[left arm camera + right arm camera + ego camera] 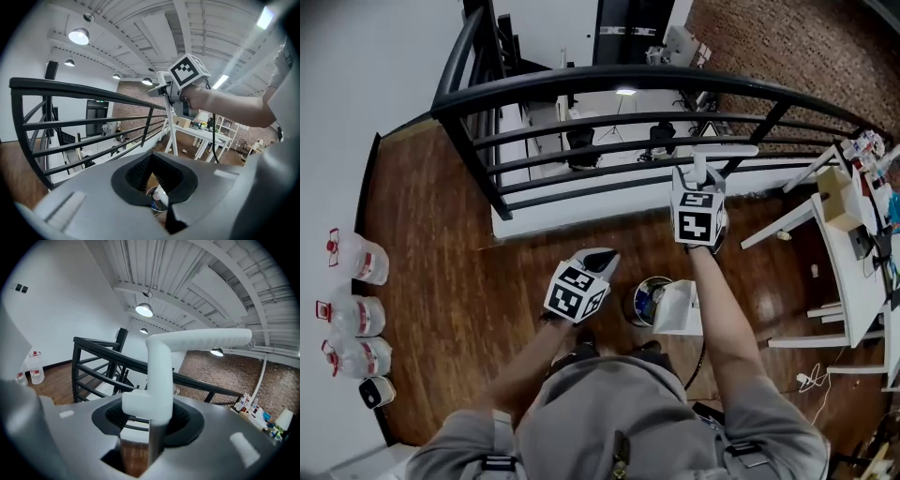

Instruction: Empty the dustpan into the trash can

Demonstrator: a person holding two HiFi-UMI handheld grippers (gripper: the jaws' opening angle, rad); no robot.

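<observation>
The glossy wooden floor (441, 281) shines under the matt black metal railing (581, 82); the dustpan (680, 309) is smooth white plastic, the far wall (787, 47) rough brick.

Railing (609, 77) ahead, table (848, 272) right, trash can (645, 298) below, open floor (441, 253) left

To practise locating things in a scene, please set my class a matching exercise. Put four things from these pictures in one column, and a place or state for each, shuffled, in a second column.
Things
1. dustpan
2. trash can
3. water bottles
4. railing

Places or states
A. in a row by the white wall
B. black, curving along the edge of the wooden floor
C. handle clamped in the right gripper
D. standing on the floor just ahead of the person

Pairs: 1-C, 2-D, 3-A, 4-B
</observation>
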